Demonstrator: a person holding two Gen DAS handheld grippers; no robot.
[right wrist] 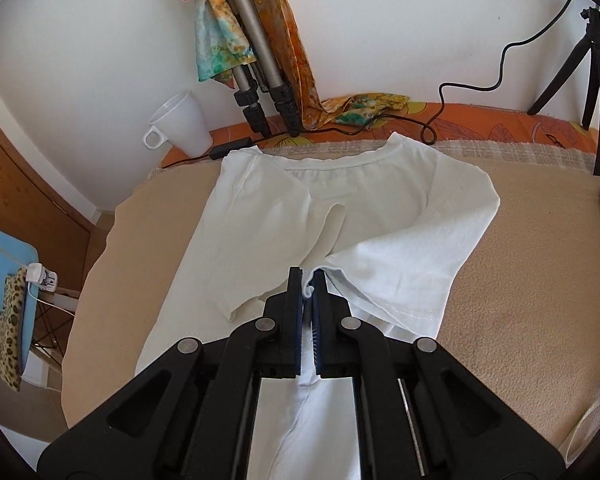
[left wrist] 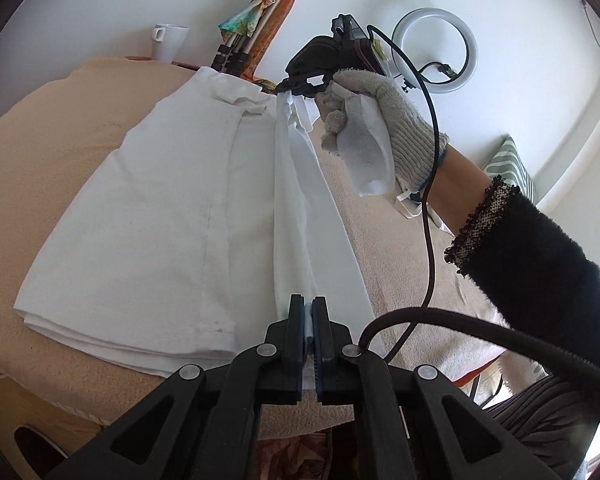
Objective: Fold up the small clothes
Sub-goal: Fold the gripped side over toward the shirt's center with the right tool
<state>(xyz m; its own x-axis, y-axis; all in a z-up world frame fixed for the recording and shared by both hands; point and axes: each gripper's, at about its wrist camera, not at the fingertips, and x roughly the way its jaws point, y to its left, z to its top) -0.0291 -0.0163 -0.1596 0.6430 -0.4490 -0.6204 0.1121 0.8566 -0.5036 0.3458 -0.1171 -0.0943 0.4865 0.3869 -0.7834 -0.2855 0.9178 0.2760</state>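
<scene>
Fabric could slip if either grip slackens. Left gripper (left wrist: 308, 312) fingers are clamped on the hem of one white T-shirt (left wrist: 148, 208); right gripper (right wrist: 308, 284) fingers pinch its sleeve edge. Ahead of both, the shirt lies on the beige worktop (right wrist: 520, 280). One mug (right wrist: 180, 124) stands beyond.

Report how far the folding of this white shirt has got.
Done: one side of the white t-shirt already lies folded flat on the beige cover. In hand: the left gripper and right gripper each pinch the other side's edge, lifted off the cover. Left: laying that side over, then folding the shirt across its length.
</scene>
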